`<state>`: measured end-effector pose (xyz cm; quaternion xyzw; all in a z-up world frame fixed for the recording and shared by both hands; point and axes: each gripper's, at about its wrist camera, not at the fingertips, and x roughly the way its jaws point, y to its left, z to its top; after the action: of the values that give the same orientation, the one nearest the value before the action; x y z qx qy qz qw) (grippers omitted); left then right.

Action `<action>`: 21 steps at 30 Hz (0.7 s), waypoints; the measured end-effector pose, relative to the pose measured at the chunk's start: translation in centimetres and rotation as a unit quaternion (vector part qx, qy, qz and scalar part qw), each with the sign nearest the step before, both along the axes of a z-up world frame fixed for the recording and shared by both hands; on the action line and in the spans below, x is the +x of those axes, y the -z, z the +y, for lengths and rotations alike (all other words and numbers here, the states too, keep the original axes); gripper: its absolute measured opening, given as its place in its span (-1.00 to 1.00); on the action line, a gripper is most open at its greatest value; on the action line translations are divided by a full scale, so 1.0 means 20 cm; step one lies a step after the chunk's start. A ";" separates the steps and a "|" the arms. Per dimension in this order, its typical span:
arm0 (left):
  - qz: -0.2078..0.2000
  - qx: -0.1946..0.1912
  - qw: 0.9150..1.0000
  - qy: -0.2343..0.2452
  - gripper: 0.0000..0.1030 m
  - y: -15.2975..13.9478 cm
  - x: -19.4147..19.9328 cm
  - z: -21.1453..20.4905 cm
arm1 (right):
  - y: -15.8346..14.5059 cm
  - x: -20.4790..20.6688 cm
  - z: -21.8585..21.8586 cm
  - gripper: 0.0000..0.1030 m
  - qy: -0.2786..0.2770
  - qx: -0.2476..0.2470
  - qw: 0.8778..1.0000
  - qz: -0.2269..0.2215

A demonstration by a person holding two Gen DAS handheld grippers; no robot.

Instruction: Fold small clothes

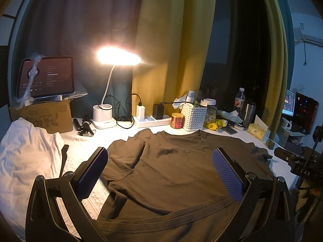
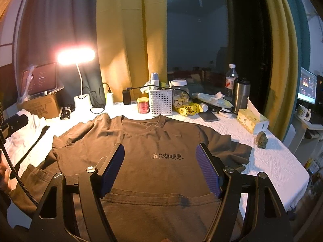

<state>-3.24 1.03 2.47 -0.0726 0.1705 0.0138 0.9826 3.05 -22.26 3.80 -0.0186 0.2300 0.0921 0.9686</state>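
Both grippers, left (image 1: 159, 173) and right (image 2: 159, 169), hover with fingers spread wide, empty, and should pinch the brown shirt's (image 2: 153, 141) hem corners near the table's (image 2: 272, 161) front edge.

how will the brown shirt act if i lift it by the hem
Likely floppy: the brown shirt lies limp with creased sleeves. Probably light, being thin cloth. It may drag on the textured white cover.

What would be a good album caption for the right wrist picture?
Open right gripper poised over a brown T-shirt spread flat on a white table, lamp glowing behind.
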 end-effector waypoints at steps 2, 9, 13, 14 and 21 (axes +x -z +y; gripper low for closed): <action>0.000 0.000 1.000 0.001 0.98 0.00 0.00 0.00 | 0.00 0.00 0.00 0.48 0.000 0.000 1.000 0.000; -0.001 0.002 1.000 0.000 0.98 0.00 0.00 0.01 | -0.01 0.00 0.00 0.48 0.000 0.000 1.000 0.000; 0.000 0.003 1.000 0.001 0.98 -0.01 0.00 0.01 | 0.00 0.00 -0.01 0.48 -0.001 0.000 1.000 0.000; -0.001 0.003 1.000 0.001 0.98 -0.01 0.00 0.01 | 0.00 0.00 -0.01 0.48 -0.001 0.000 1.000 0.000; -0.001 0.003 1.000 0.001 0.98 0.00 0.00 0.01 | 0.00 0.00 -0.01 0.48 -0.001 0.000 1.000 0.001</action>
<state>-3.15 1.22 2.56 -0.0700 0.1697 0.0130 0.9829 2.99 -22.39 3.85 -0.0185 0.2308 0.0929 0.9684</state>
